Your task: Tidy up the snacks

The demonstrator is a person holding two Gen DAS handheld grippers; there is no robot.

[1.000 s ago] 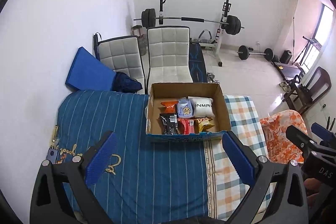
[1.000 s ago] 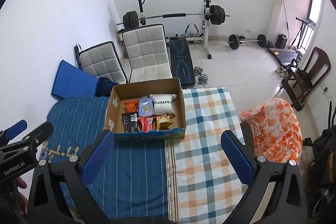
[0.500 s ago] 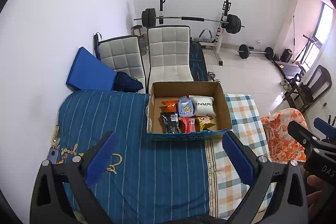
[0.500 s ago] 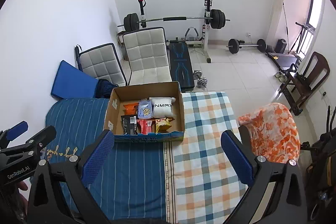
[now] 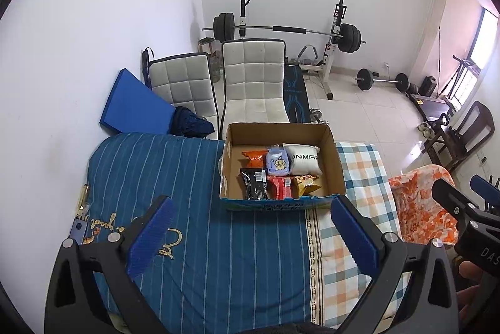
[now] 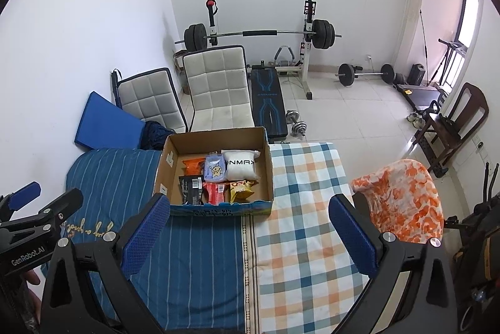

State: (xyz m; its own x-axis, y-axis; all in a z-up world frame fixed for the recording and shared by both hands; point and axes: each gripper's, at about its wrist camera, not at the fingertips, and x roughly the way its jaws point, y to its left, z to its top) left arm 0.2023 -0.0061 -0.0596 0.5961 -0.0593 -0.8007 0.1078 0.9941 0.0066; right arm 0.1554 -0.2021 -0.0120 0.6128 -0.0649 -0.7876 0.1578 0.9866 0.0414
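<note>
One cardboard box (image 5: 339,165) is sitting open-topped on a bed, straddling the seam where one blue striped blanket (image 5: 200,255) is meeting one checked blanket (image 6: 306,240). Six snack packets are lying inside the box in two rows of three. The far row is showing one orange packet (image 5: 253,155), one pale blue packet (image 5: 277,162) and one white pillow-shaped packet (image 5: 302,159); the near row is showing one black packet (image 5: 254,184), one red packet (image 5: 279,187) and one yellow packet (image 5: 307,184). The packets are touching one another and are crowding toward the box's right and near walls. The left gripper (image 5: 250,232) is hovering above the striped blanket, short of the box, with its two blue-padded jaws spread wide and holding nothing. The right gripper (image 6: 247,227) is hovering likewise near the seam, its two jaws also spread wide and carrying nothing. Two white padded chairs (image 6: 218,90) are standing beyond the bed, one blue mat (image 5: 134,108) is leaning on the wall, and one loaded barbell (image 6: 259,33) is resting on its rack behind them.
</note>
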